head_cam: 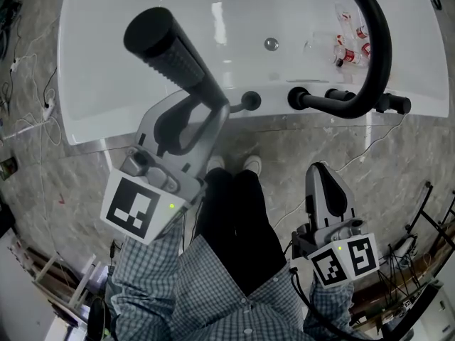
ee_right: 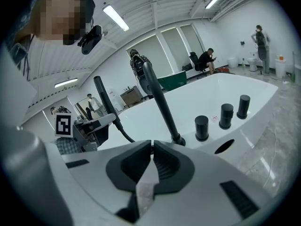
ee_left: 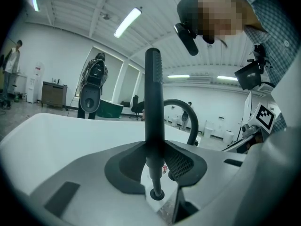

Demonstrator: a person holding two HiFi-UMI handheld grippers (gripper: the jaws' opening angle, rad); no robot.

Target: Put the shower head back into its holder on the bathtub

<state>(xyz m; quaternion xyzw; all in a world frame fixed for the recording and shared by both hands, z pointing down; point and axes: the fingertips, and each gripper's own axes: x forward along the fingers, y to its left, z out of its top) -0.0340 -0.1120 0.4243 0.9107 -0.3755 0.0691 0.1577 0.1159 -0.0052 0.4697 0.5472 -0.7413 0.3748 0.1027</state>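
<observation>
Head view: shower head (head_cam: 174, 55) at 10 o'clock, clamped mid-handle by left gripper (head_cam: 205, 104) | holder (head_cam: 250, 101) on tub (head_cam: 99, 112) rim, 12 o'clock | right gripper (head_cam: 321, 172) pinched together, empty | likely rigid, light, slick: hold ribbed handle.

A black shower head (head_cam: 174, 55), a long wand with a ribbed grip and a rounded top, stands roughly upright over the near rim of a glossy white bathtub (head_cam: 106, 84). Its thin lower end meets the small round black holder (head_cam: 250, 101) on that rim. The left claw (ee_left: 155, 160) is clamped around its lower shaft.
</observation>
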